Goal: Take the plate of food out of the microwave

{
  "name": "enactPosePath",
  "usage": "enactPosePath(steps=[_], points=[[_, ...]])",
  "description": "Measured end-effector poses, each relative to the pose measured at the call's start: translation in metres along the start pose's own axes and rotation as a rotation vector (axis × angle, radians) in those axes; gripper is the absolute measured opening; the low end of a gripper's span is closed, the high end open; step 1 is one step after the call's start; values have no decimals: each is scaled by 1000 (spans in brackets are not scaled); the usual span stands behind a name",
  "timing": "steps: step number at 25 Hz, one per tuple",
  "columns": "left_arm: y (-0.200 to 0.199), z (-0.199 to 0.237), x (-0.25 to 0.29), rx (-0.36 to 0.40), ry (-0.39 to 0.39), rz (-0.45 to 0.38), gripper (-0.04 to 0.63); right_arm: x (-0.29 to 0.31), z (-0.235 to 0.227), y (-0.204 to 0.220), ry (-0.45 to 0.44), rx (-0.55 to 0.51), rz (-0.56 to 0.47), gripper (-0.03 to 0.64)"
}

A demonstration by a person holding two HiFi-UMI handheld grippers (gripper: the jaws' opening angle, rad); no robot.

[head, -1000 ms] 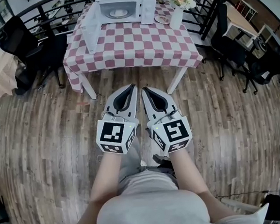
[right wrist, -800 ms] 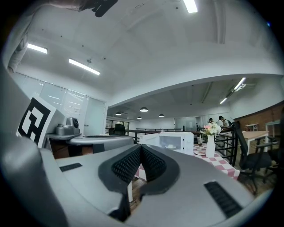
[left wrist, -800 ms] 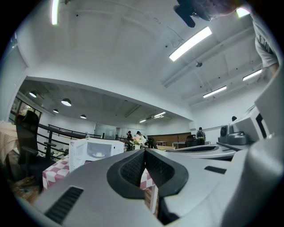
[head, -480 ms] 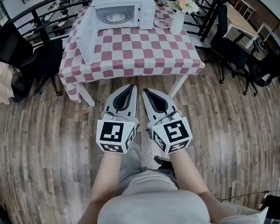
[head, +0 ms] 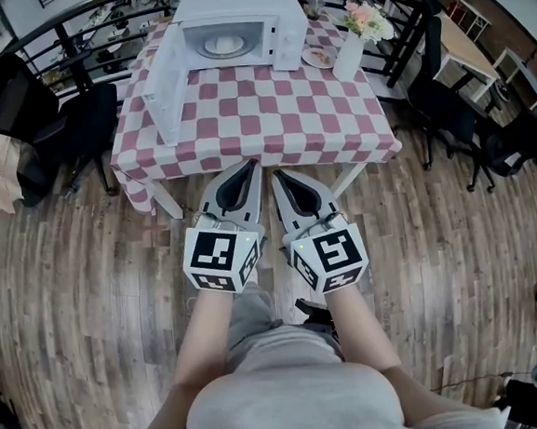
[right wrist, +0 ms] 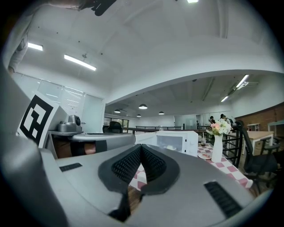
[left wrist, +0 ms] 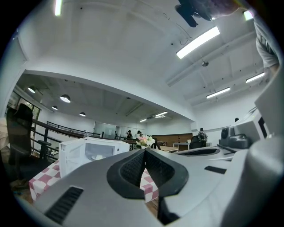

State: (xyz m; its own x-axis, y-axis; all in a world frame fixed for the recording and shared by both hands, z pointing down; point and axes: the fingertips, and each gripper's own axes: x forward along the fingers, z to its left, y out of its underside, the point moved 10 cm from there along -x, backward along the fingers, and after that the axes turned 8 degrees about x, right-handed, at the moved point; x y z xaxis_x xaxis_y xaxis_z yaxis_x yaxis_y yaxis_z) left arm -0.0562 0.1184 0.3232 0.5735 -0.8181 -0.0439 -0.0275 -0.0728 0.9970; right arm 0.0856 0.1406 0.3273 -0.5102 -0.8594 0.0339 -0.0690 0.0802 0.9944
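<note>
Open microwave [head: 241, 6] w/ plate [head: 226, 44] inside (panel [head: 288, 37] print too small).

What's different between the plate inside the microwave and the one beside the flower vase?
The microwave plate sits inside the open microwave; the table plate lies on the checked tablecloth next to the vase. The microwave plate holds a pale mound; the table plate holds something reddish. Both are round and pale.

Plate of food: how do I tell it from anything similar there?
On the table with the checked cloth, a white microwave stands at the far edge, door open. The plate of food sits inside it; the other small plate lies outside on the cloth, beside the flower vase.
</note>
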Motion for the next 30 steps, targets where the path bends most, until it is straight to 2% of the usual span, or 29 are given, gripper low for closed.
enactPosePath(steps=[30], points=[[21,154,176,-34,24,11,3,205,-89,-7,40,39,25,23]])
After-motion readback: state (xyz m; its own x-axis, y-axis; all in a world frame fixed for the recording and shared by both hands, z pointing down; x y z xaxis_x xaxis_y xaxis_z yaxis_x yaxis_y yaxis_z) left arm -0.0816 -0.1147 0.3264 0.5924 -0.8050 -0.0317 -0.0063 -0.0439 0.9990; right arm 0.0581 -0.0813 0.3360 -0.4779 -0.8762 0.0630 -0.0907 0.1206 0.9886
